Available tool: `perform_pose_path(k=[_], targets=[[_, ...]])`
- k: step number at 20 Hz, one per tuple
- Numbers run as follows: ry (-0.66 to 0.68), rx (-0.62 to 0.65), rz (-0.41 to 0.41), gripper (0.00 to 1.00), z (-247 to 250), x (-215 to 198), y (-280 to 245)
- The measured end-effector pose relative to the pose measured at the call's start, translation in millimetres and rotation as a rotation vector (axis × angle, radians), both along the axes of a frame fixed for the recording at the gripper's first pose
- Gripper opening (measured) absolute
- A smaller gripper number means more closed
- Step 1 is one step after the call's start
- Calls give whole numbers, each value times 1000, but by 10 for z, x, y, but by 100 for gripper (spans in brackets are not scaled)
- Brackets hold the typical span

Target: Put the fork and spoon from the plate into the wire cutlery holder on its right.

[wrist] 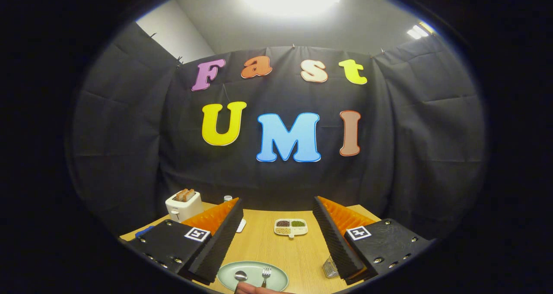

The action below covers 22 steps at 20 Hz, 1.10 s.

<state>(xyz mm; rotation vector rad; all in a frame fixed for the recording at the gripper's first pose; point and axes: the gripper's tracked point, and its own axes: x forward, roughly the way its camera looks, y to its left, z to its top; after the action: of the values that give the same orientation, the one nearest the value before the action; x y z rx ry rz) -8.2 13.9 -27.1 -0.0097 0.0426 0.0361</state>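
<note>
Fork (266, 275) and spoon (240, 276) on plate (276, 271), bottom center, between my tongs (276, 235); tongs wide open, empty; wire cutlery holder (330, 268) lower right.

My gripper (276, 238) hangs over the table (263, 246) with its fingers spread wide apart, and the plate (276, 281) lies between them at the near edge, carrying the spoon (240, 276) on its left and the fork (265, 275) on its right. The wire cutlery holder (330, 268) stands right of the plate, partly behind my right finger. Beyond the fingers sits a divided dish (290, 227) at mid-table, with a toaster (184, 204) holding toast at the far left corner.
</note>
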Motion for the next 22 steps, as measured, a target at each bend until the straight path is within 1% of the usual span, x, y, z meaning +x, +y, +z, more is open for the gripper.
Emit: perform_pose_path(k=[5, 8, 9, 11, 12, 14, 15, 17, 19, 22], targets=[[115, 8, 14, 99, -377, -6, 34], [217, -15, 20, 98, -698, -18, 43], [248, -16, 24, 91, -799, -26, 50], [318, -13, 45, 82, -1030, -46, 105], [358, -13, 58, 80, -1178, -20, 157], [468, -27, 69, 66, -1493, -105, 177], [535, -26, 83, 61, -1699, -164, 210], [667, -6, 96, 61, -2028, -268, 264], [753, -4, 92, 61, -2265, -356, 255], [855, -44, 102, 62, -2608, -459, 277]])
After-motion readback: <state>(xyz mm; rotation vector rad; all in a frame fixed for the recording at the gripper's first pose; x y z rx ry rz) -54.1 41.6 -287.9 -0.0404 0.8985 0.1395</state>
